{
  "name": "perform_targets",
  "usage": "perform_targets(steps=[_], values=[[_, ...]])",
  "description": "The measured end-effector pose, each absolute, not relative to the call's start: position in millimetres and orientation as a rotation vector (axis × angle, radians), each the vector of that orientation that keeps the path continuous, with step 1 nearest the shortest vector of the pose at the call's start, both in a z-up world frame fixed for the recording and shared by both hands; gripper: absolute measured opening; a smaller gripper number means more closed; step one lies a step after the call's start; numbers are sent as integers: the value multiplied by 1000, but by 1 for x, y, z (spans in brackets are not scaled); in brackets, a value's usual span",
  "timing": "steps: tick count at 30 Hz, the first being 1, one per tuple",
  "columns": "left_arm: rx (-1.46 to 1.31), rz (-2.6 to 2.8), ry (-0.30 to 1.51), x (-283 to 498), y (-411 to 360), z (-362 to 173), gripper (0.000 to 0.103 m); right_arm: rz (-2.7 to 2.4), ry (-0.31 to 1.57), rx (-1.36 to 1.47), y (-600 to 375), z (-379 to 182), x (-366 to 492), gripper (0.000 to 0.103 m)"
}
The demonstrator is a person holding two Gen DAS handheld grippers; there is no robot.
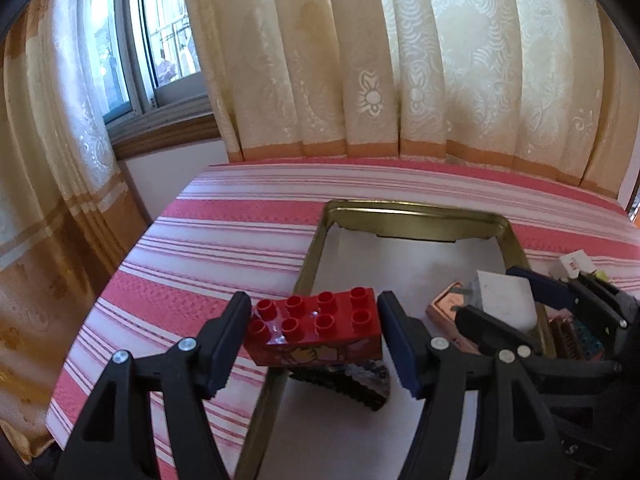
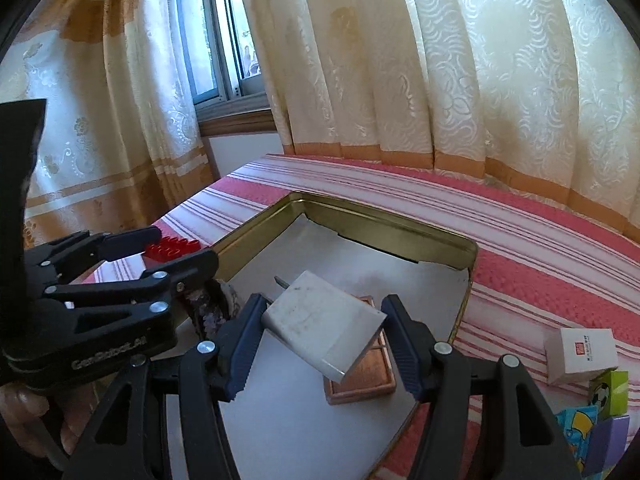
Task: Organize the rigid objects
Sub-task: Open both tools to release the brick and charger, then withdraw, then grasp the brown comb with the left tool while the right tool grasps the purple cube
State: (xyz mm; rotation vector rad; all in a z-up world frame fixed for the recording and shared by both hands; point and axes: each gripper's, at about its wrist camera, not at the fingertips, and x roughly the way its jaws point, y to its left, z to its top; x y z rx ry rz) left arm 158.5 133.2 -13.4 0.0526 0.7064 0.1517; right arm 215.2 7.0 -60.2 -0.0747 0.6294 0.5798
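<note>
My left gripper (image 1: 316,332) is shut on a red studded toy brick (image 1: 316,326) and holds it above the left rim of a gold-rimmed metal tin (image 1: 416,216). My right gripper (image 2: 322,338) is shut on a white plug charger (image 2: 324,324), tilted, its prongs pointing away, over the tin's (image 2: 384,232) grey floor. In the tin lie a copper-coloured flat box (image 2: 368,376) under the charger and a dark mottled shell-like piece (image 1: 352,384). The right gripper (image 1: 516,300) with the charger (image 1: 504,300) shows at the right of the left wrist view. The left gripper (image 2: 168,252) with the brick (image 2: 172,246) shows at the left of the right wrist view.
The tin sits on a red and white striped cloth (image 2: 540,264). A small white box (image 2: 580,354) and colourful printed blocks (image 2: 600,420) lie on the cloth right of the tin. Cream curtains (image 1: 400,60) and a window (image 1: 160,40) stand behind. A hand (image 2: 24,412) holds the left gripper.
</note>
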Motion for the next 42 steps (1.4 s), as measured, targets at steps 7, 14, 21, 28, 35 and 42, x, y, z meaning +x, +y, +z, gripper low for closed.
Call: perform_targets(steps=[7,14,21,28,35,42], values=[[69,204,710,159,136,-12,91,558,607,-77,3,-55,218,73],[42,162,592,120,110,3,100,524,550,-80,-51,-42,182,75],[89,8,528,86,29,3,100,305,495,-52,-159,-42,149,77],[132,-124,553,77,-52,-8,100,209,501,39,-216,-54,143,78],[104,-192,703,94,-84,-40,92,187,460,83,-229,-56,136,78],[72,-186,794,108,-89,-63,86,181,419,96,-231,-58,133,79]])
